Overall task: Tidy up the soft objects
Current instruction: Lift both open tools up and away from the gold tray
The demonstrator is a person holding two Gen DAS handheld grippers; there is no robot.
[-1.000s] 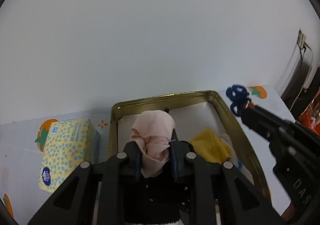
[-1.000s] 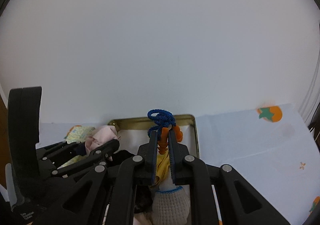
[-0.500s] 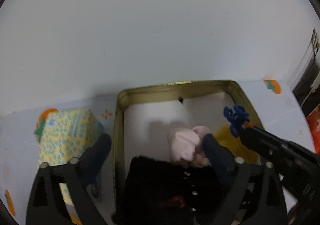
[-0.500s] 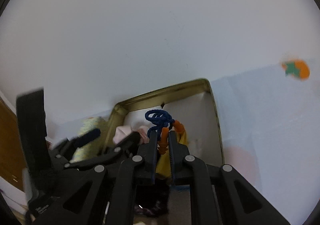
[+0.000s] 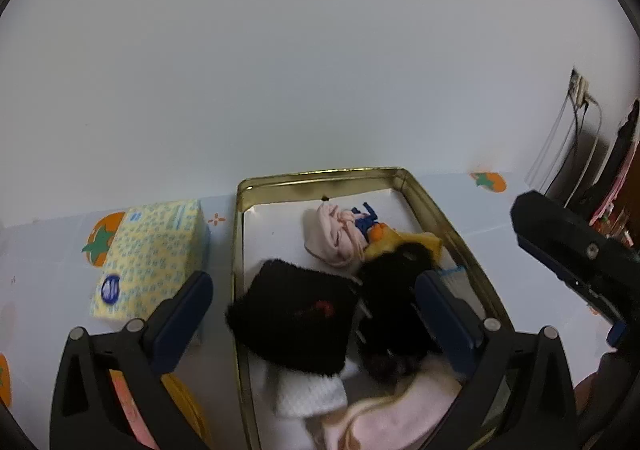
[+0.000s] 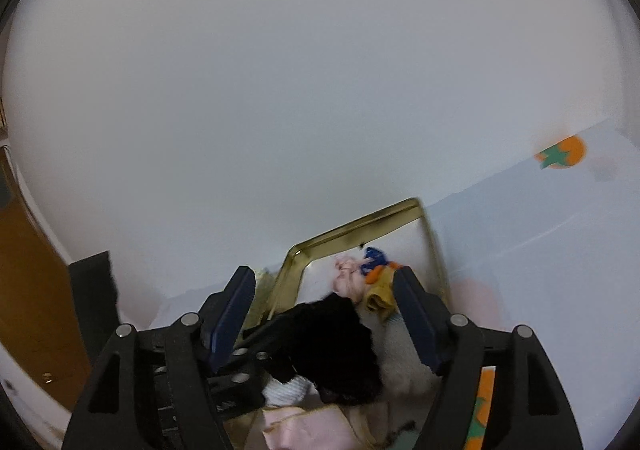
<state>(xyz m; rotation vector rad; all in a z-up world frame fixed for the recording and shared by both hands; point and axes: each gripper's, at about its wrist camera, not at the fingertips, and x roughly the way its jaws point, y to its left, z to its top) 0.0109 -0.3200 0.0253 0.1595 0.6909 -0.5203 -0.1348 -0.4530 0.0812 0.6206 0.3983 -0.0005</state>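
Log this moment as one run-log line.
left hand-held gripper: opening, empty | right hand-held gripper: opening, empty | pink cloth, blue-orange piece: in gold tin

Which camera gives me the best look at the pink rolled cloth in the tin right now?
The left wrist view: the pink rolled cloth lies unobstructed on the gold tin's white floor, near the back wall. The right wrist view shows it smaller and blurred, partly hidden behind a black fuzzy item.

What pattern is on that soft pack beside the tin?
Yellow with small blue flowers; tissue pack, clearest in left wrist view.
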